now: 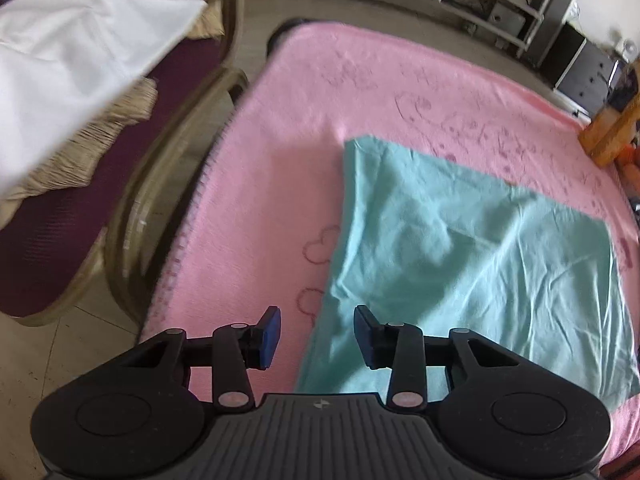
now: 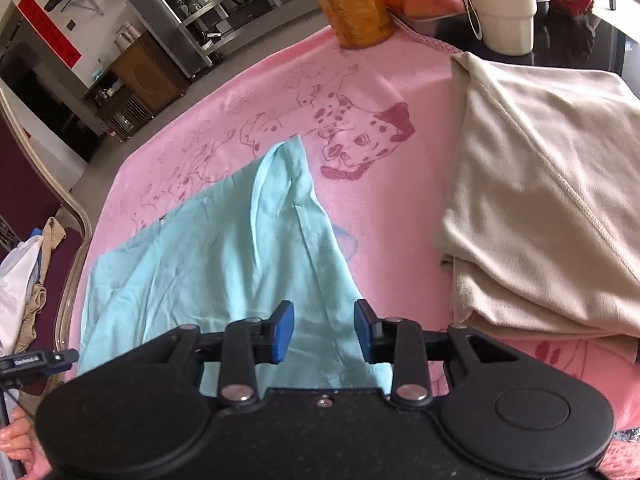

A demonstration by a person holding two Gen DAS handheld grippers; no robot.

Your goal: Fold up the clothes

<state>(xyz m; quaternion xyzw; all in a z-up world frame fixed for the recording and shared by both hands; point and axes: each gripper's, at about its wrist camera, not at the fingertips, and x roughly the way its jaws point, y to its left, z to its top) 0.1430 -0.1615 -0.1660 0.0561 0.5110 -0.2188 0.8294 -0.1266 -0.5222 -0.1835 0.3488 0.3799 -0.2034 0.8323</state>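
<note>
A light teal garment (image 1: 460, 256) lies spread and wrinkled on a pink blanket (image 1: 280, 152). My left gripper (image 1: 318, 336) is open and empty, hovering over the garment's near left edge. In the right wrist view the same teal garment (image 2: 224, 256) shows one ridge raised toward the far side. My right gripper (image 2: 324, 330) is open and empty above the garment's near right edge. The left gripper's tip (image 2: 40, 360) shows at the left edge of the right wrist view.
A folded beige garment (image 2: 540, 208) lies on the pink blanket (image 2: 380, 216) to the right. A maroon chair (image 1: 56, 216) at the left holds white cloth (image 1: 80, 56) and tan clothes. An orange bottle (image 2: 356, 4), white jug and fruit stand at the far edge.
</note>
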